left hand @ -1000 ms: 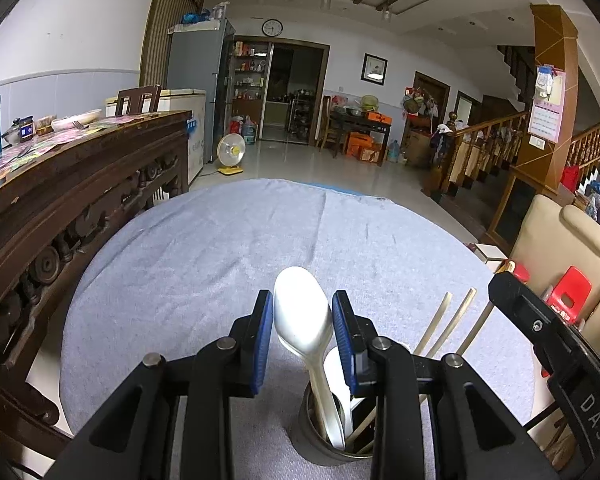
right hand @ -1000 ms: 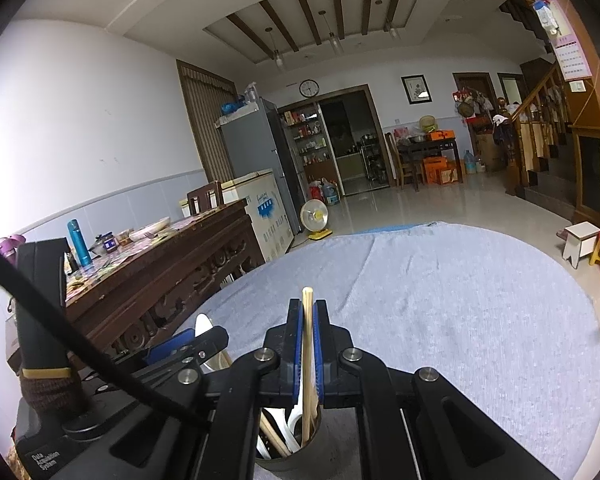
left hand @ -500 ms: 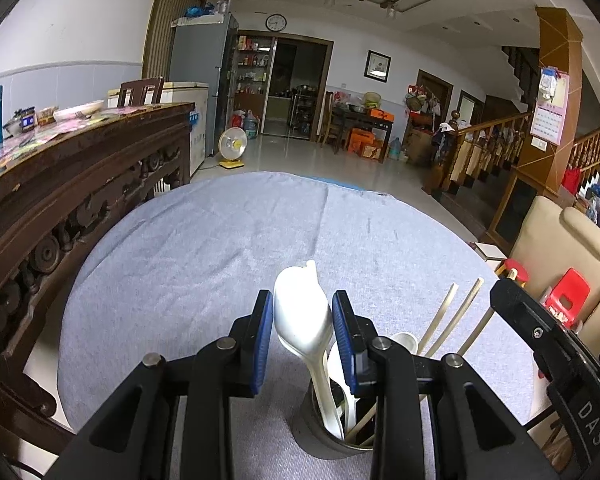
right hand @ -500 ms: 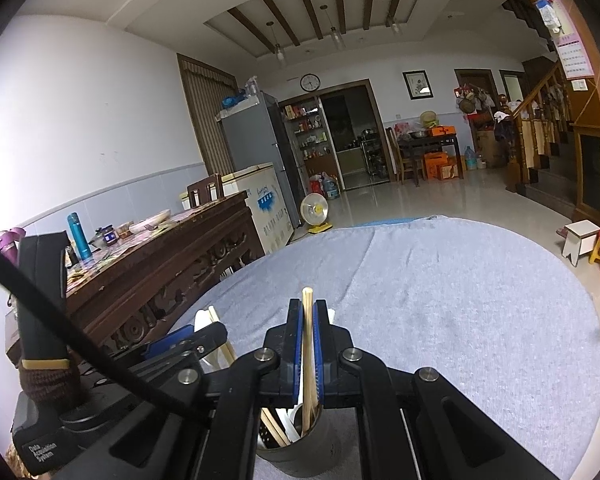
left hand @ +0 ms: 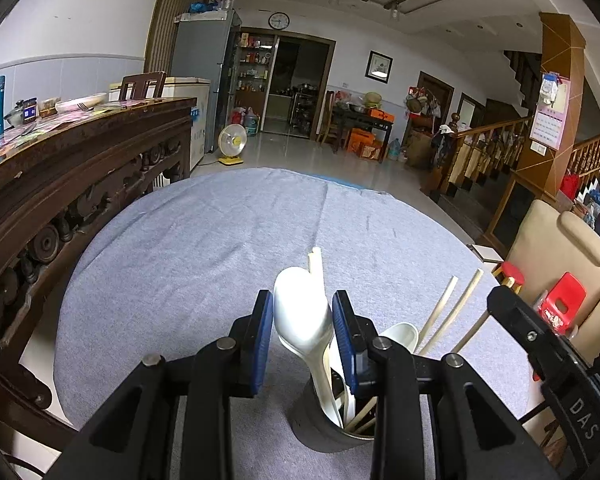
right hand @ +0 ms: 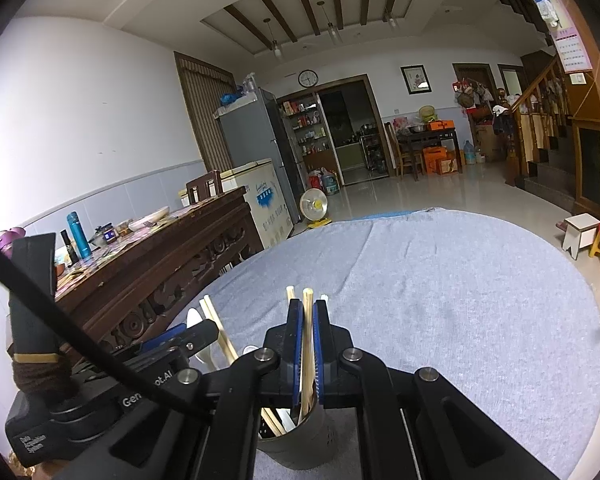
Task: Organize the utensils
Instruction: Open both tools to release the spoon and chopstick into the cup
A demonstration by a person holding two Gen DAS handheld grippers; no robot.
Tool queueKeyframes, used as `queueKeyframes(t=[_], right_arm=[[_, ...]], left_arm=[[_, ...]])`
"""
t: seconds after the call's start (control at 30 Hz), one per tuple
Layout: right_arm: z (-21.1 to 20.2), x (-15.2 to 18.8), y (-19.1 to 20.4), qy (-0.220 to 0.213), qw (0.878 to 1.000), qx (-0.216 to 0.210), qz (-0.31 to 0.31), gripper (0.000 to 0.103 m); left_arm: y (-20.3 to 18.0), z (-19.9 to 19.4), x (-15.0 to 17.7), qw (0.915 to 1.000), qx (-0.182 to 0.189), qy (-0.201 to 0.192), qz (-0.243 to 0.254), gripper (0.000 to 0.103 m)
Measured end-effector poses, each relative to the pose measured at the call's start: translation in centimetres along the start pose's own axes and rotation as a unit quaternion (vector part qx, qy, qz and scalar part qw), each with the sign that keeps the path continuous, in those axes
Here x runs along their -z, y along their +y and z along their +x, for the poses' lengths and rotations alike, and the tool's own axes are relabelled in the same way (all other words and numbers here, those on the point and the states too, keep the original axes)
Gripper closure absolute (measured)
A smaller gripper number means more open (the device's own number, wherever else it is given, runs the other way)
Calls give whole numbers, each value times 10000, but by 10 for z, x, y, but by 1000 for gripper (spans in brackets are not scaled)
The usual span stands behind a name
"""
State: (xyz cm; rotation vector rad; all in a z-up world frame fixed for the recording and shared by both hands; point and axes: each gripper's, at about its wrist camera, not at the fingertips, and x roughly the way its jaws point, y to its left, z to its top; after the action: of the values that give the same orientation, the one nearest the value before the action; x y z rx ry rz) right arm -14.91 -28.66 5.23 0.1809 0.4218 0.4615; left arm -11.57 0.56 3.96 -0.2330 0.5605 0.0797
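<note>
A grey metal utensil holder (left hand: 320, 428) stands on the blue-grey tablecloth (left hand: 220, 240) near the table's front edge. My left gripper (left hand: 302, 320) is shut on the bowl of a white spoon (left hand: 300, 300), whose handle runs down into the holder. A second white spoon (left hand: 400, 334) and several pale chopsticks (left hand: 446, 312) lean in the same holder. In the right wrist view my right gripper (right hand: 308, 316) is shut on one upright chopstick (right hand: 308, 298); its lower end goes into the holder (right hand: 300, 440). More chopsticks (right hand: 216, 324) lean to the left.
A carved dark wooden sideboard (left hand: 80, 160) with bottles and dishes runs along the table's left side. A beige chair (left hand: 560, 260) and a red stool (left hand: 512, 274) stand to the right. The cloth stretches bare beyond the holder.
A chopstick tip has come into view behind the spoon bowl in the left wrist view. Two more tips now show beside the right pads. Both grips are unchanged.
</note>
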Motion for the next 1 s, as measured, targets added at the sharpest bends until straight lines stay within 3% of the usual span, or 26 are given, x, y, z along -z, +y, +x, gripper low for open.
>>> queueKeyframes(t=[0.33,0.6,0.67,0.73,0.9,0.97,1.0], right_arm=[[5,6,2,136,9999,-58,-31,97],[5,11,-2,195,9998,20,-12,94],[6,10,0,199,9998,32,-25,67],[2,11,0,129,9999,-14,-6,46],[-12,7,-1,-128,9999,71,15,44],[-20,4,-6,-217,9996,142,77,39],[-25,2,-8,-256,9995,178,100,37]], left_arm=[[-7,-5,3,9999,-41,48,142,71],[2,-14,2,9997,-229,67,-72,70],[5,-15,2,9996,-249,97,-130,58],[9,-17,1,9995,-254,86,-187,53],[15,-26,-4,9992,-305,3,-275,47],[17,-30,-5,9989,-374,-45,-289,33],[18,-32,-6,9987,-419,-64,-299,31]])
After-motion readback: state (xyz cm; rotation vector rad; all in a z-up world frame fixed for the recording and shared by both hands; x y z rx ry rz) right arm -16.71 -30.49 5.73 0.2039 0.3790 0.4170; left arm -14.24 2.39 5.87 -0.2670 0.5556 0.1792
